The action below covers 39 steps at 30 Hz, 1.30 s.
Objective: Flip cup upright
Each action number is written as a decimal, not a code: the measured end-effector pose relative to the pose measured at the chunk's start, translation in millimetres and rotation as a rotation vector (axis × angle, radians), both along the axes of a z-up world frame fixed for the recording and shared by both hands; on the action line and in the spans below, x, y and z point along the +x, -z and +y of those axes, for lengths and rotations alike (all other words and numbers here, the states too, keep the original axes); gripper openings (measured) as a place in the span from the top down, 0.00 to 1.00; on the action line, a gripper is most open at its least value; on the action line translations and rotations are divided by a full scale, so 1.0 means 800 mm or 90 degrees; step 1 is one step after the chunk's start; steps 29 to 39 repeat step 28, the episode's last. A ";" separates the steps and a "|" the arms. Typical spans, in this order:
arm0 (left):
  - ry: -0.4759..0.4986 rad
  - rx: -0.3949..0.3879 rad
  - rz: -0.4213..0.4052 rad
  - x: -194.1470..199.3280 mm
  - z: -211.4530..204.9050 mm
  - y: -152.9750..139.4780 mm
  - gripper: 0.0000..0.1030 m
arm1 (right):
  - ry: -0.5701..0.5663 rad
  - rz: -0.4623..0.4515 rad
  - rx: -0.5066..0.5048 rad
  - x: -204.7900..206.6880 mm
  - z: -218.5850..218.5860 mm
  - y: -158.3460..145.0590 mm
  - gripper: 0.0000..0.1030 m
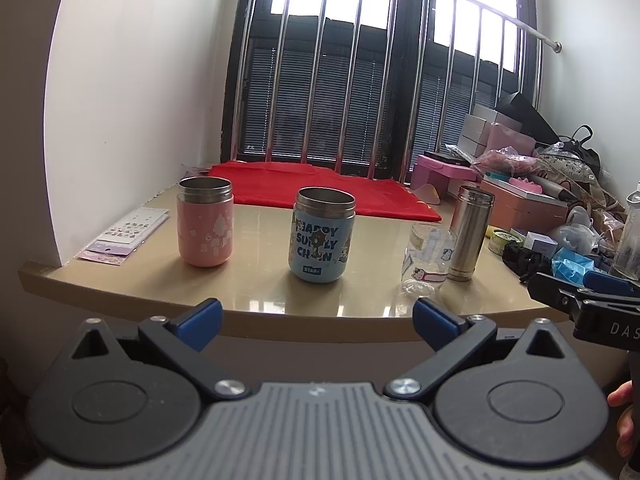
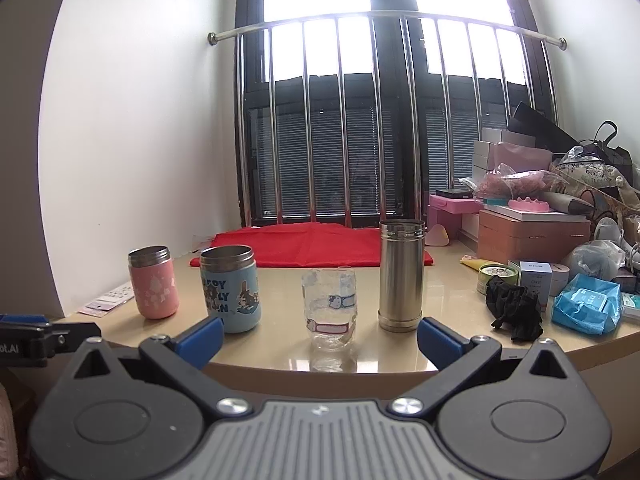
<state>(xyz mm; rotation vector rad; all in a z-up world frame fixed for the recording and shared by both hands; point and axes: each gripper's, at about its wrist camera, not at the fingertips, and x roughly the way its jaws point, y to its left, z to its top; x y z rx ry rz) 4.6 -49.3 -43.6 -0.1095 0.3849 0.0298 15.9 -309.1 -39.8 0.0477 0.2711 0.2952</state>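
- Beige table (image 2: 440, 300) spans ahead of both tools, edge just past the fingertips; red cloth (image 2: 312, 246) at the far side by the window
- Right gripper (image 2: 320, 334): jaws wide apart, holding nothing, short of the table edge. Left gripper (image 1: 316, 322): same, wide apart and empty, off to the right tool's left
- Steel flask (image 2: 401, 274) upright, ahead and slightly right of the right tool's centreline
- Blue cup (image 2: 231, 288) and pink cup (image 2: 154, 282) ahead-left of it, both mouth up
- Clear cup (image 2: 330, 310) dead ahead between the right tool's fingers, nearest thing to them; apart from the flask. Print on it looks inverted, so my read is this one stands mouth down and needs flipping
- Handling guess: thin clear plastic, light, slick, walls will flex under squeeze. Take it mid-body across the widest part, gentle clamp, then roll the wrist; too hard crushes it, too soft and it slips out mid-turn
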 end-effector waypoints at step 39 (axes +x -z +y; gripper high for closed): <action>0.004 0.000 -0.011 -0.005 -0.002 -0.003 0.00 | 0.000 -0.004 0.001 -0.004 -0.002 -0.002 0.00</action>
